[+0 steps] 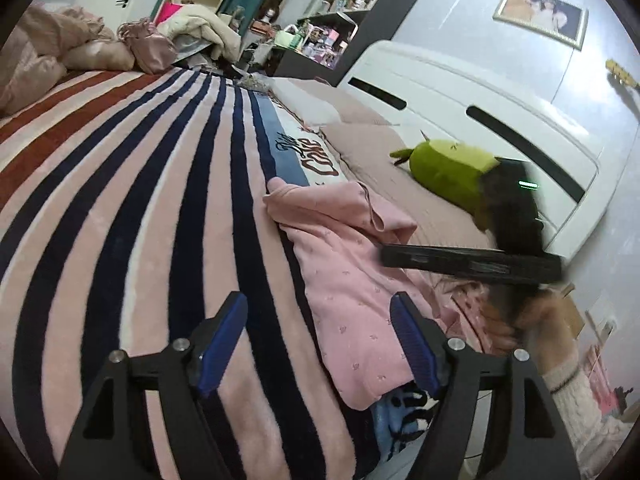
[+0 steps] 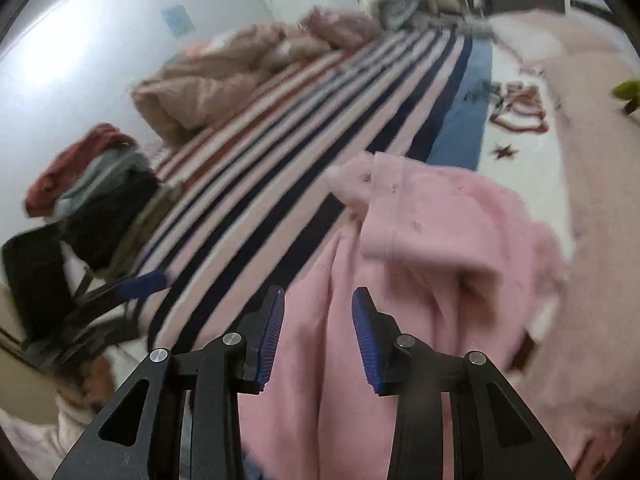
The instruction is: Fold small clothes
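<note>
A pink garment (image 1: 352,280) lay crumpled on the striped blanket (image 1: 140,208) covering the bed, near a green plush toy (image 1: 452,168) by the white headboard (image 1: 480,108). The left tool (image 1: 320,344) hovered over the garment's edge, its jaws wide apart and holding nothing. The right tool (image 2: 318,328) was also open and empty above the pink cloth. A stack of folded clothes (image 2: 96,184) sat well to the left, with rumpled beige bedding (image 2: 208,80) beyond.

One pink garment (image 1: 352,280) lies on one striped blanket (image 1: 140,200). There is one green plush (image 1: 448,168), one framed picture (image 1: 542,14), and one clothes stack (image 2: 100,184).
</note>
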`<state>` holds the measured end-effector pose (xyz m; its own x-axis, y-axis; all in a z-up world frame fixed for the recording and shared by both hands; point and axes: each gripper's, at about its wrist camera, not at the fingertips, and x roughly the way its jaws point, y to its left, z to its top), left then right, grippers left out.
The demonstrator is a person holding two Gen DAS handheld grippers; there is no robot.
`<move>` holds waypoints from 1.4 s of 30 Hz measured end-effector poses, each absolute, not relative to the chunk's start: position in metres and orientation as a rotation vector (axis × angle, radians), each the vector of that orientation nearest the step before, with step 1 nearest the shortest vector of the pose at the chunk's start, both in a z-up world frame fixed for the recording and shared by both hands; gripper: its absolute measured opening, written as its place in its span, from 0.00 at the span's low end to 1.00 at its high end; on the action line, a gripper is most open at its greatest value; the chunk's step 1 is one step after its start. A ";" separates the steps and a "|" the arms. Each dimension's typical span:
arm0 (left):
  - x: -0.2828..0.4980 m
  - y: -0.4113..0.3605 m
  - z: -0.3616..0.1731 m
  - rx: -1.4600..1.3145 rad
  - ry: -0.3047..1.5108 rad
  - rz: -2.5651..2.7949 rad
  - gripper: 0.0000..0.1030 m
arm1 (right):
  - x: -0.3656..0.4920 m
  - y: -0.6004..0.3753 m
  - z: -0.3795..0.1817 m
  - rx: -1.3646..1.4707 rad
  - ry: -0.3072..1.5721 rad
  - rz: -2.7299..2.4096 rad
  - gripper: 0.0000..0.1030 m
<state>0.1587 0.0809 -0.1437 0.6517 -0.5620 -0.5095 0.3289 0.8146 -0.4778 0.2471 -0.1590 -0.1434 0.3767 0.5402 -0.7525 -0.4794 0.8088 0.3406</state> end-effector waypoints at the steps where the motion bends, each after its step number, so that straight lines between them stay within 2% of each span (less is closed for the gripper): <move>1: 0.159 0.083 -0.146 -0.367 0.700 -0.522 0.69 | 0.264 -0.161 -0.151 0.088 0.995 0.599 0.26; 2: 0.159 0.083 -0.146 -0.365 0.703 -0.523 0.69 | 0.276 -0.168 -0.155 0.123 0.994 0.551 0.25; 4: 0.160 0.083 -0.148 -0.356 0.712 -0.523 0.69 | 0.297 -0.194 -0.163 0.219 0.982 0.438 0.12; 8: 0.165 0.073 -0.149 -0.348 0.734 -0.581 0.73 | 0.313 -0.248 -0.171 0.269 0.935 0.223 0.12; 11: 0.172 0.059 -0.155 -0.340 0.763 -0.620 0.74 | 0.302 -0.267 -0.170 0.290 0.957 0.246 0.14; 12: 0.175 0.055 -0.158 -0.343 0.776 -0.634 0.74 | 0.291 -0.269 -0.165 0.286 0.944 0.270 0.25; 13: 0.177 0.051 -0.163 -0.349 0.792 -0.649 0.75 | 0.276 -0.271 -0.159 0.278 0.925 0.301 0.42; 14: 0.180 0.047 -0.169 -0.356 0.810 -0.659 0.75 | 0.259 -0.273 -0.154 0.279 0.910 0.339 0.52; 15: 0.183 0.044 -0.174 -0.363 0.828 -0.669 0.76 | 0.243 -0.275 -0.153 0.286 0.906 0.379 0.67; 16: 0.188 0.039 -0.180 -0.370 0.855 -0.679 0.76 | 0.226 -0.275 -0.155 0.294 0.916 0.427 0.68; 20: 0.200 0.020 -0.202 -0.413 0.932 -0.722 0.73 | 0.181 -0.275 -0.188 0.338 1.020 0.496 0.68; 21: 0.199 0.017 -0.206 -0.439 0.935 -0.750 0.53 | 0.171 -0.273 -0.197 0.359 1.022 0.517 0.65; 22: 0.196 0.014 -0.208 -0.443 0.939 -0.754 0.45 | 0.163 -0.271 -0.201 0.371 1.003 0.526 0.55; 23: 0.193 0.013 -0.207 -0.424 0.932 -0.741 0.41 | 0.157 -0.270 -0.203 0.381 0.985 0.534 0.50; 24: 0.189 0.013 -0.204 -0.394 0.924 -0.738 0.35 | 0.152 -0.270 -0.204 0.416 0.979 0.559 0.40; 25: 0.184 0.014 -0.201 -0.368 0.921 -0.740 0.32 | 0.147 -0.268 -0.206 0.468 0.983 0.601 0.36; 28: 0.165 0.027 -0.192 -0.335 0.915 -0.752 0.31 | 0.128 -0.254 -0.204 0.450 0.989 0.674 0.36; 32: 0.136 0.056 -0.189 -0.329 0.943 -0.777 0.31 | 0.099 -0.234 -0.201 0.436 1.028 0.816 0.38; 33: 0.130 0.063 -0.190 -0.333 0.952 -0.783 0.33 | 0.092 -0.230 -0.200 0.418 1.038 0.840 0.44; 34: 0.123 0.069 -0.191 -0.330 0.968 -0.784 0.35 | 0.088 -0.227 -0.198 0.399 1.043 0.845 0.54; 35: 0.119 0.073 -0.191 -0.321 0.983 -0.785 0.36 | 0.084 -0.226 -0.194 0.368 1.041 0.830 0.58; 36: 0.116 0.078 -0.190 -0.317 0.985 -0.784 0.39 | 0.083 -0.226 -0.188 0.346 1.029 0.810 0.63; 40: 0.122 0.094 -0.176 -0.328 0.937 -0.753 0.67 | 0.104 -0.238 -0.165 0.342 0.977 0.741 0.68; 41: 0.128 0.096 -0.172 -0.329 0.923 -0.745 0.67 | 0.110 -0.242 -0.163 0.344 0.975 0.724 0.71; 42: 0.134 0.096 -0.169 -0.333 0.918 -0.748 0.68 | 0.121 -0.245 -0.161 0.355 0.980 0.706 0.77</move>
